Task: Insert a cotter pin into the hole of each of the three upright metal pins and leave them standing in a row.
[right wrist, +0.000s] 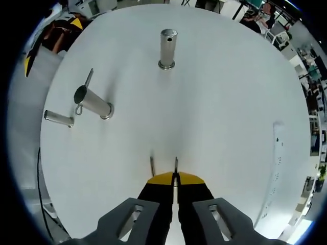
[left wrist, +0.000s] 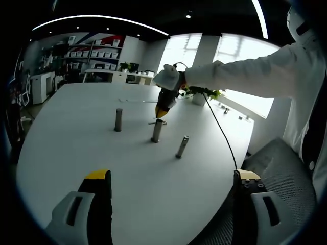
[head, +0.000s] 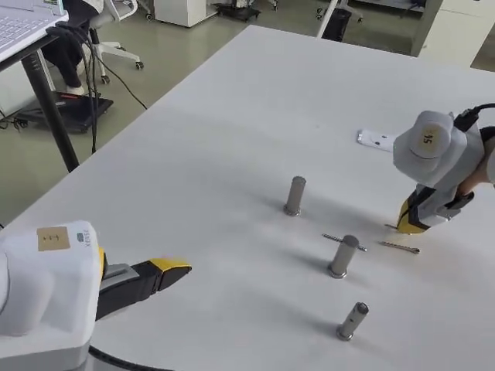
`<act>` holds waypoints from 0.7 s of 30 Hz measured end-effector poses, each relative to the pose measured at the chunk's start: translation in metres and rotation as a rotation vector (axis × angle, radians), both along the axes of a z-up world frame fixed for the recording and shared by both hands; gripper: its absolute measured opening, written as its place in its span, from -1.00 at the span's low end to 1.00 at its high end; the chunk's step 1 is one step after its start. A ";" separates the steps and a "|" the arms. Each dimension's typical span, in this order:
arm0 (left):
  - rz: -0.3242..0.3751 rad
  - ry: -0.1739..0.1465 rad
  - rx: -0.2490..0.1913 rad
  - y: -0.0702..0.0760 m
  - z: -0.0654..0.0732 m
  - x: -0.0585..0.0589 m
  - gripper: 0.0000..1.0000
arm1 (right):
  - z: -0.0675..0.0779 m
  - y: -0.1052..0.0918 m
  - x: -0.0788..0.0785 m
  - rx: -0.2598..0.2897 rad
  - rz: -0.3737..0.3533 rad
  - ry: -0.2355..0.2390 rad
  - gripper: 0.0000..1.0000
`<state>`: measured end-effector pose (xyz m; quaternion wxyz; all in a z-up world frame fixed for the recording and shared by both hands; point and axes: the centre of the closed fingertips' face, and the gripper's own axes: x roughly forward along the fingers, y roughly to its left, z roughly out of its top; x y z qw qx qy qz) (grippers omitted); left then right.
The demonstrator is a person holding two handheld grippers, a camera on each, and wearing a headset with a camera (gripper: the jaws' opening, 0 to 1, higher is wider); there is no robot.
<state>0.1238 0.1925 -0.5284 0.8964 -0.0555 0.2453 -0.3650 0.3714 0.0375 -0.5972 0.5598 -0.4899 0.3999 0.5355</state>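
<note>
White table (head: 232,116) bears metal pins (head: 295,195); grey floor (head: 162,46).

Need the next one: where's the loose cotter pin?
Head view: the cotter pin lies on the table, right of the middle metal pin, near the right gripper.

Left tongs (left wrist: 172,176) and right tongs (right wrist: 175,178): black, yellow-tipped, white-housed.

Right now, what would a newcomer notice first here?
Three metal pins stand in a row on the white table; the middle pin carries a cotter pin. Right of it, the right gripper has its jaws shut on a second cotter pin at the tabletop, beside a loose cotter pin.
</note>
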 end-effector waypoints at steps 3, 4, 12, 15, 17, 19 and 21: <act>-0.017 -0.009 0.005 -0.003 0.004 0.004 0.90 | 0.013 0.006 -0.002 0.079 -0.017 -0.011 -1.00; -0.025 -0.008 0.002 -0.005 0.005 0.006 0.88 | 0.020 0.009 -0.006 0.116 0.016 -0.026 -1.00; -0.085 -0.023 0.014 -0.022 0.014 0.022 0.83 | 0.054 -0.003 -0.027 0.231 -0.014 -0.134 -1.00; -0.104 -0.035 0.005 -0.030 0.018 0.028 0.79 | 0.068 -0.006 -0.038 0.294 -0.037 -0.174 -1.00; -0.116 -0.043 -0.003 -0.036 0.021 0.031 0.76 | 0.077 -0.008 -0.048 0.340 -0.063 -0.193 -1.00; -0.138 -0.043 -0.008 -0.043 0.023 0.033 0.71 | 0.085 -0.011 -0.057 0.368 -0.054 -0.231 -1.00; -0.153 -0.037 -0.014 -0.049 0.023 0.035 0.63 | 0.091 -0.015 -0.064 0.379 -0.046 -0.278 -1.00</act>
